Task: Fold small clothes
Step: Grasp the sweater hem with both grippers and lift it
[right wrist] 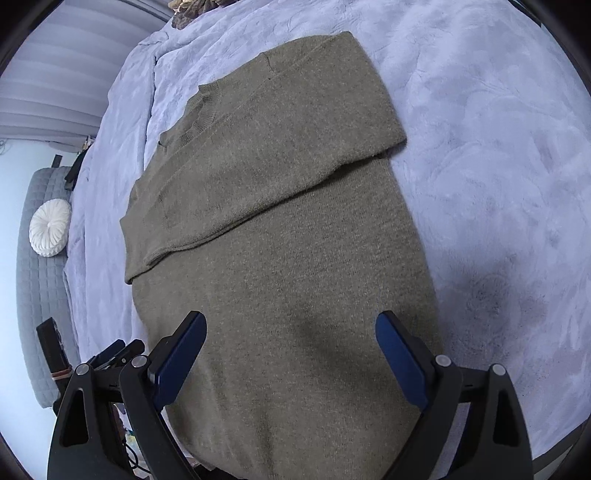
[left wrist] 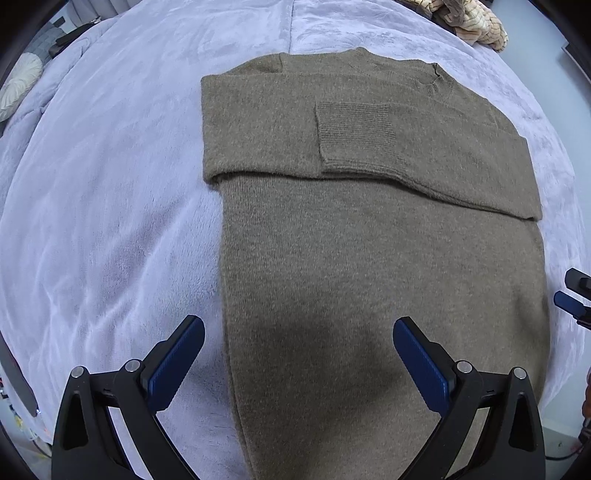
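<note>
Both claws are hanging wide apart, gripping nothing: left gripper [left wrist: 298, 328] and right gripper [right wrist: 290, 324] hovering over the lower body of the olive-brown knit sweater [left wrist: 369, 240]. It is lying flat on the pale lavender plush blanket [left wrist: 110, 203], sleeves folded across the chest. Beige patterned cloth heap [left wrist: 476, 22] sitting beyond the collar; round white tufted cushion [right wrist: 50, 227] lying off the bed on a grey quilted seat [right wrist: 33, 295].

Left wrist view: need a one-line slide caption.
Open left gripper above an olive-brown sweater, sleeves folded across its chest, flat on a lavender blanket; right gripper at frame edge.
</note>
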`<state>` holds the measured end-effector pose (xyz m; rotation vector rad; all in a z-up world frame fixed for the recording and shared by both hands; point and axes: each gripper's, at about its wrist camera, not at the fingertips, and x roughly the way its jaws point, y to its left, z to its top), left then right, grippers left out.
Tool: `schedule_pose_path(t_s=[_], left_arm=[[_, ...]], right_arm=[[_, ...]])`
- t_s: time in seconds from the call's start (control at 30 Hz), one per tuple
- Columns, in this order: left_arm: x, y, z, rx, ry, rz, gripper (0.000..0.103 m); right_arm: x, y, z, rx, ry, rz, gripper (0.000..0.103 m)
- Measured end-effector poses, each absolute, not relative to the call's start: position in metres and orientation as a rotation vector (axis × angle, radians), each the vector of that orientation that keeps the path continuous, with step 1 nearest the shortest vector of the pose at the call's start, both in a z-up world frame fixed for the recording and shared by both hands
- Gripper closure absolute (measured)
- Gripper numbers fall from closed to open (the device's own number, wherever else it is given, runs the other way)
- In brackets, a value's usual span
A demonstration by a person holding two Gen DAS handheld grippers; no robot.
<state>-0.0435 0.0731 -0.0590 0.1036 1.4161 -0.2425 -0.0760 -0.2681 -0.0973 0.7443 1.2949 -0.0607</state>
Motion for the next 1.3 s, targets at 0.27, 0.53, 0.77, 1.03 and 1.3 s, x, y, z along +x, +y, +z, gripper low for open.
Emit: schedule_pose_path(t_s=[0.27,0.53,0.77,1.03,1.3], left_arm=[[-0.078,0.102,-0.068,0.080,1.470,-0.391,0.000],[-0.126,0.137,-0.080,0.015,1.627,-0.550,0.000],[-0.153,0.133,-0.093,-0.088,1.742,-0.684,0.000],[-0.157,0.119,-0.094,-0.180,1.782,-0.763,0.000],[-0.157,0.121,-0.105,-0.196,1.833,-0.739,0.087]], right_arm=[[-0.093,-0.267,-0.105,0.759,1.343,-0.002,0.009],[-0.154,-0.279,-0.118,0.810,1.411,0.062,0.009],[-0.212,-0.287,-0.141,0.948,1.468,0.048,0.009],[-0.204,-0.236,-0.158,1.034,1.517,0.289,0.008],[-0.202,-0.224,-0.168,1.089,1.555,0.216,0.088]])
